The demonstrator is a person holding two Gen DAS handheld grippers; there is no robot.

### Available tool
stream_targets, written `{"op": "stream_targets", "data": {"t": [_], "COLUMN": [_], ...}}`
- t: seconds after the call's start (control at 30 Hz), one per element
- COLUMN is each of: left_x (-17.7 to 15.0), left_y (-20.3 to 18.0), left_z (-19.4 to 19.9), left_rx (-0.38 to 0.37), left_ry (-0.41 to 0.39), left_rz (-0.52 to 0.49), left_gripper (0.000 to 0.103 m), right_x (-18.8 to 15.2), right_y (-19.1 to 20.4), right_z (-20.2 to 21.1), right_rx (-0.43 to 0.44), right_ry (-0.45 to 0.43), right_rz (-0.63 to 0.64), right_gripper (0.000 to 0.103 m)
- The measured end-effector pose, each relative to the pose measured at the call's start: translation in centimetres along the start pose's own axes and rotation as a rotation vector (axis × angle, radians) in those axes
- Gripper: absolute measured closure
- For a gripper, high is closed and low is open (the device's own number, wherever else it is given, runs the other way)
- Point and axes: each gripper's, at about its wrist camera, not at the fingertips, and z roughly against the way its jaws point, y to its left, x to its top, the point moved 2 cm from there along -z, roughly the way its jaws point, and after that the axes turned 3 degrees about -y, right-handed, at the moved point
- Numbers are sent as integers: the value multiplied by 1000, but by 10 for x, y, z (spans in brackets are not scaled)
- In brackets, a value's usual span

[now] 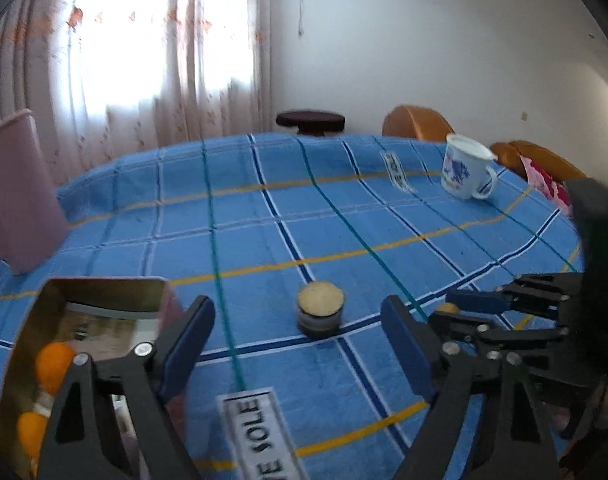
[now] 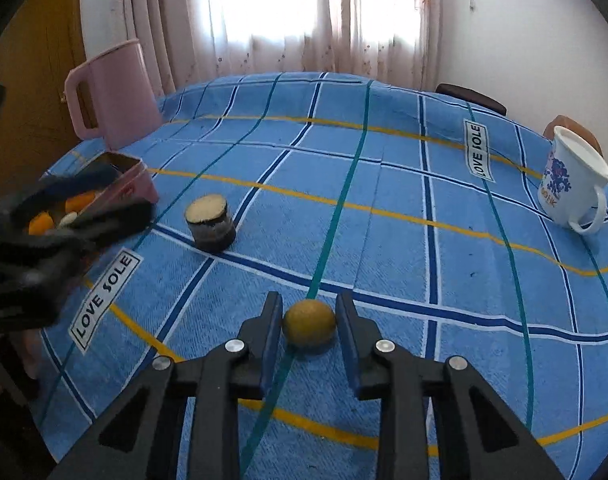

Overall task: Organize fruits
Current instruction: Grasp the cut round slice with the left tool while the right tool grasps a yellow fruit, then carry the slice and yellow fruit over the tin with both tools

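A small yellow-green round fruit (image 2: 309, 328) lies on the blue checked tablecloth between the fingers of my right gripper (image 2: 309, 330). The jaws stand close on both sides of it, but a thin gap shows on each side. The fruit peeks out as a yellow spot in the left wrist view (image 1: 448, 307), beside the right gripper (image 1: 468, 308). A pink metal tin (image 2: 136, 184) holds orange fruits (image 2: 40, 224); in the left wrist view the tin (image 1: 24, 344) with orange fruit (image 1: 54, 364) is at lower left. My left gripper (image 1: 300, 344) is open and empty, just right of the tin.
A short dark cylinder with a tan top (image 1: 320, 314) (image 2: 210, 224) stands mid-table. A white mug with blue print (image 1: 466, 170) (image 2: 572, 184) is at the far right. A pink pitcher (image 1: 16, 196) (image 2: 112, 96) stands at the far left. Chairs (image 1: 418, 122) stand behind the table.
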Motion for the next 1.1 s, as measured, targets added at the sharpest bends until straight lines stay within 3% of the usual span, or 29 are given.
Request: {"op": "stream_targets", "data": {"t": [0.4,0.5,0.63,1.1], "left_x": [1,1,-1,-3], "left_y": [-13,-10,-10,-17], "left_z": [-54,-58,-53,-1], "left_rx": [-65,-72,-98,-75], "left_ry": [170,187,175,-26], "left_rz": [20,40,45,-3], "left_gripper": [59,64,66,66], "right_x": [3,4,4,1], "right_y": [-6,-6,-7,2], "right_z": [17,20,25,48], "right_rx": [-42,-36,-26,-12], "right_ry": [-96,-109,-140,-267], "right_rz": [-25,-30,-35,10], "right_gripper": [74,74,74,74]}}
